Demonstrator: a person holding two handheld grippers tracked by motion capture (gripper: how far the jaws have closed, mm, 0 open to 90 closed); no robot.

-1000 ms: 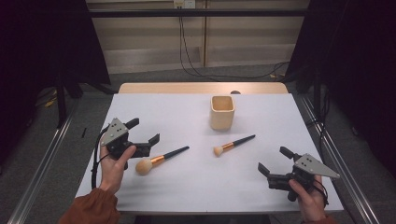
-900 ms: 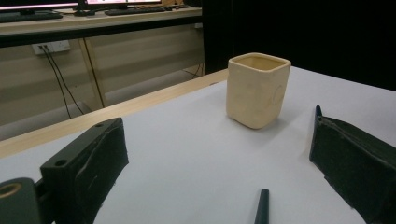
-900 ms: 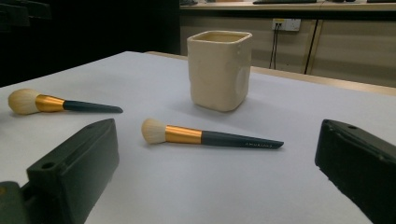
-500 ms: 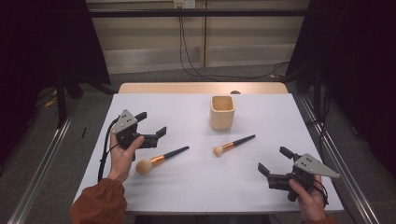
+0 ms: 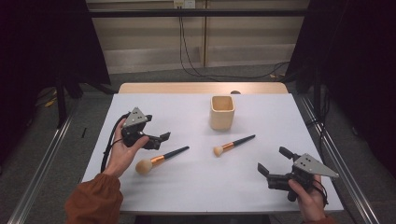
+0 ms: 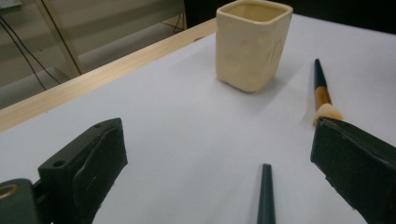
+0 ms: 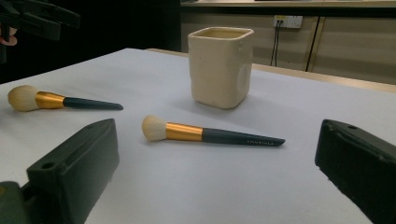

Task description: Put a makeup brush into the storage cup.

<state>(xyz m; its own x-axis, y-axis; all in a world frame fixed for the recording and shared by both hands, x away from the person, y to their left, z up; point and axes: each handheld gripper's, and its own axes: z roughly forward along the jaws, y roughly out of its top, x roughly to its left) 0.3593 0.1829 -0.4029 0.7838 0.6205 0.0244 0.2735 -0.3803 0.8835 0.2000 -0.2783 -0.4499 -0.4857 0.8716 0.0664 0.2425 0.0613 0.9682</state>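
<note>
A cream square cup (image 5: 222, 112) stands upright at the table's far middle. Two make-up brushes with dark handles and gold ferrules lie on the white table: a big one (image 5: 161, 158) at left-centre and a smaller one (image 5: 233, 143) in front of the cup. My left gripper (image 5: 156, 127) hovers open just left of the big brush's handle, whose tip (image 6: 266, 196) lies between its jaws, with the cup (image 6: 252, 44) beyond. My right gripper (image 5: 272, 159) is open near the front right, facing the smaller brush (image 7: 210, 133) and the cup (image 7: 220, 65).
The white table (image 5: 196, 186) has a wooden strip along its far edge (image 5: 201, 87). Metal rails run along the floor on both sides, and cables hang behind the table. Bare table surface lies between the brushes and the front edge.
My left gripper has risen and moved away from the front edge and to the right, ending over the big brush's handle end. The right gripper and both brushes have stayed put.
</note>
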